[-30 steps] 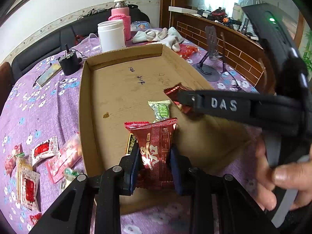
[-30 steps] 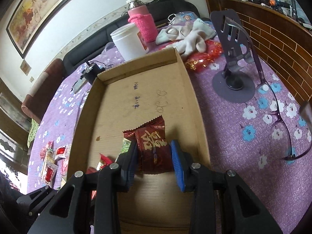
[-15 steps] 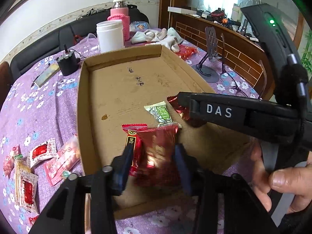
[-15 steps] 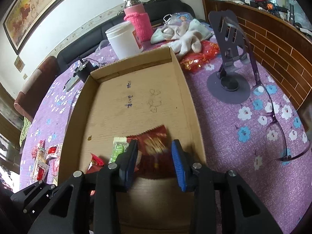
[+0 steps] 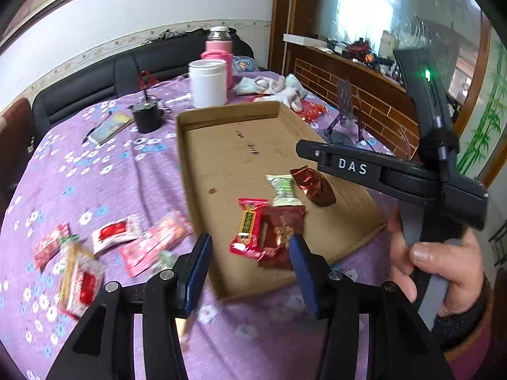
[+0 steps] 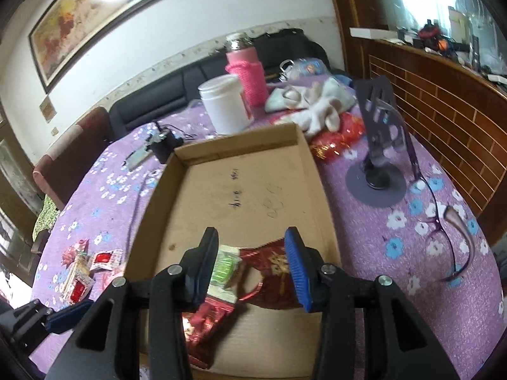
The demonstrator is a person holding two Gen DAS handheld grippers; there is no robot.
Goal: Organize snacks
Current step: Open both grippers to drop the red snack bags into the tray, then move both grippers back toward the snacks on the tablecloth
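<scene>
A shallow cardboard box (image 5: pixel 196 158) lies on the purple flowered cloth. At its near end lie a dark red packet (image 5: pixel 282 231), a red and yellow packet (image 5: pixel 248 224), a green and white packet (image 5: pixel 283 186) and a crumpled dark red packet (image 5: pixel 313 185). My left gripper (image 5: pixel 250 272) hovers open above the box's near edge, its pads touching nothing. My right gripper (image 6: pixel 252 266) is open too, above the green packet (image 6: pixel 225 264) and a dark red packet (image 6: pixel 272 259). Several loose snack packets (image 5: pixel 114 234) lie on the cloth left of the box.
Behind the box stand a white jar (image 5: pixel 207 84), a pink bottle (image 5: pixel 218 50) and a black cup (image 5: pixel 147 118). Right of the box are a phone stand (image 6: pixel 377 145), glasses (image 6: pixel 443 221) and white cloth (image 6: pixel 317 104). A hand (image 5: pixel 437 272) holds the right gripper's handle.
Both grippers let go of their dark red packets, which now lie in the box. Both have opened and drawn up and back from the box.
</scene>
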